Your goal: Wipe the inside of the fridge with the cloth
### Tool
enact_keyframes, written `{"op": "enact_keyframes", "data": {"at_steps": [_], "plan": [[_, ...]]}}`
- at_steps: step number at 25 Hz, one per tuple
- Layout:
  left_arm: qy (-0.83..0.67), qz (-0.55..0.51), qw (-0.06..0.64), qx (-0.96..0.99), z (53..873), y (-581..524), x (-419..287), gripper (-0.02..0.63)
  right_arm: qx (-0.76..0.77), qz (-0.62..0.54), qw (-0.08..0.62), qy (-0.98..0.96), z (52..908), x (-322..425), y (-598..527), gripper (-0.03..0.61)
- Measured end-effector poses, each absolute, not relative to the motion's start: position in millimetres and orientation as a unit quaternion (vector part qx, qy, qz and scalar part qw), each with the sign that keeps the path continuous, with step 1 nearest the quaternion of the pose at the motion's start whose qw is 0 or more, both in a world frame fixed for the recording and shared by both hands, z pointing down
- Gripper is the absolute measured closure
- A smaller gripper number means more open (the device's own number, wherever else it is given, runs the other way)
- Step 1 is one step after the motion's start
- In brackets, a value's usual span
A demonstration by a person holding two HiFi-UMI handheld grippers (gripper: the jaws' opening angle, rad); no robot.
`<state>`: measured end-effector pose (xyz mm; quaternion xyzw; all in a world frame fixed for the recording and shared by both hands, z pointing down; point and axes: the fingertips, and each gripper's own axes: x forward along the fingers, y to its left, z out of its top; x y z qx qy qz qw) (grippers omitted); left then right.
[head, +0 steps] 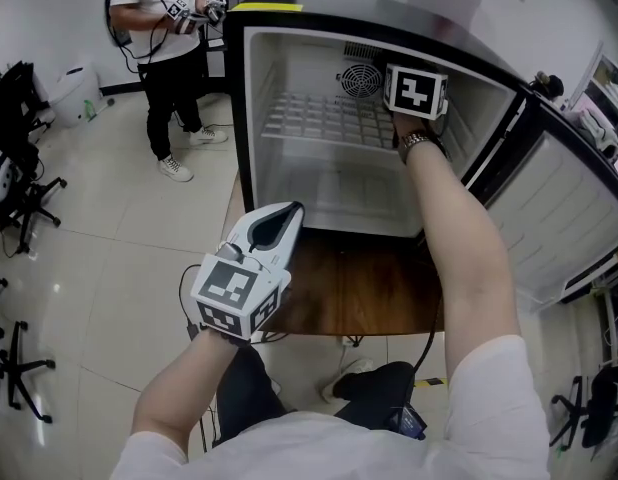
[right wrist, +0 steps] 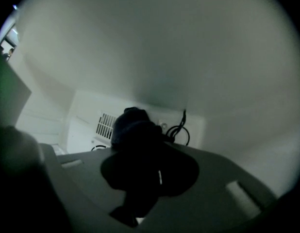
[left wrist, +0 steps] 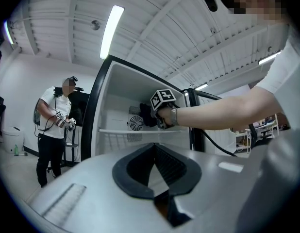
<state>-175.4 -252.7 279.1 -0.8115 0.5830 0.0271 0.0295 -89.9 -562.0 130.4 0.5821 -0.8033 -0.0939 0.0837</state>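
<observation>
We held the dark cloth (right wrist: 133, 126) bunched in the right gripper (right wrist: 140, 147). Its jaws stood partly closed and pressed on the wad, with a lump of fabric sticking out past the tips. That gripper reached deep into the open fridge (head: 251, 118), above the wire shelf (head: 324, 120) and close to the round fan vent (head: 360, 79) on the back wall. From outside, the cloth showed as a dark mass just ahead of the marker cube. We could not tell whether it was touching the wall.

The left gripper (head: 270, 230) hung in front of the fridge over the wooden top (head: 359, 290), well apart from the cloth. Its jaws were fully together on nothing.

We judged the cloth soft, light and limp. It would squash flat under pressure and fold round the jaw tips instead of pushing back. The best hold seemed to be on a thick gathered fold, with enough loose wad ahead of the jaws that fabric, not hard plastic, met the liner. A pinch on a thin edge would probably let it drag free. The vent grille and the looped cable (right wrist: 179, 130) beside it looked likely to snag a trailing corner.

A person (head: 169, 28) stood off to the left, clear of the work.
</observation>
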Motion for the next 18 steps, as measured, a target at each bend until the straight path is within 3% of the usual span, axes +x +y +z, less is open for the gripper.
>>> {"op": "enact_keyframes", "data": {"at_steps": [18], "plan": [[0.581,0.018,0.034,-0.813,275.1,-252.7,-169.3,0.609,0.602,-0.101,0.067,-0.789,118.9,-59.4,-572.4,0.514]]}}
